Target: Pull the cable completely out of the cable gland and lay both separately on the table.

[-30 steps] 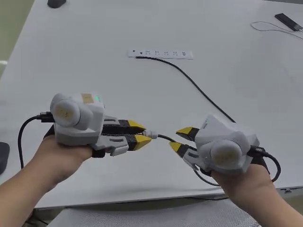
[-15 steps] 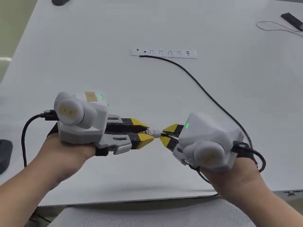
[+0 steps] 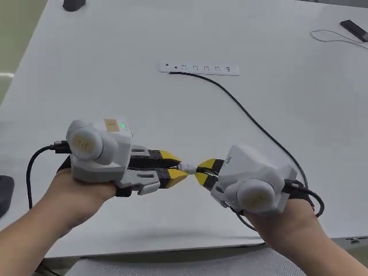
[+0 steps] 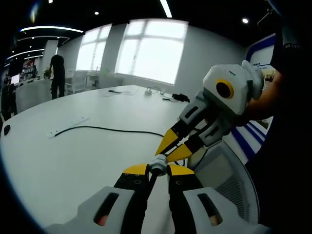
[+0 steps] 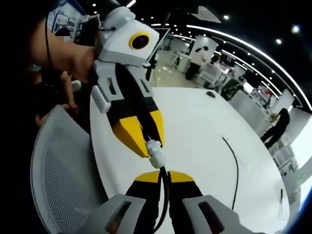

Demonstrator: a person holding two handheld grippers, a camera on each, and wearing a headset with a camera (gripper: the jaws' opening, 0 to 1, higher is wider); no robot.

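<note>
A small white cable gland (image 3: 185, 168) is held above the table's near edge, with a thin black cable (image 3: 198, 169) coming out of it to the right. My left gripper (image 3: 175, 171) is shut on the gland. In the left gripper view the gland (image 4: 157, 164) sits between my yellow tips (image 4: 157, 170). My right gripper (image 3: 204, 171) faces it tip to tip and is shut on the cable just beside the gland. In the right gripper view the cable (image 5: 163, 181) runs between my jaws (image 5: 164, 176) up to the gland (image 5: 154, 148).
A white power strip (image 3: 199, 68) lies mid-table, its black cord (image 3: 247, 115) running toward the near right edge. A dark item (image 3: 73, 4) sits far left, a dark flat device (image 3: 353, 30) with thin wire far right. A mesh chair (image 5: 58, 165) is below.
My right gripper, open and apart a second ago, has moved left to the gland and shut on the cable. The left gripper has kept its hold.
</note>
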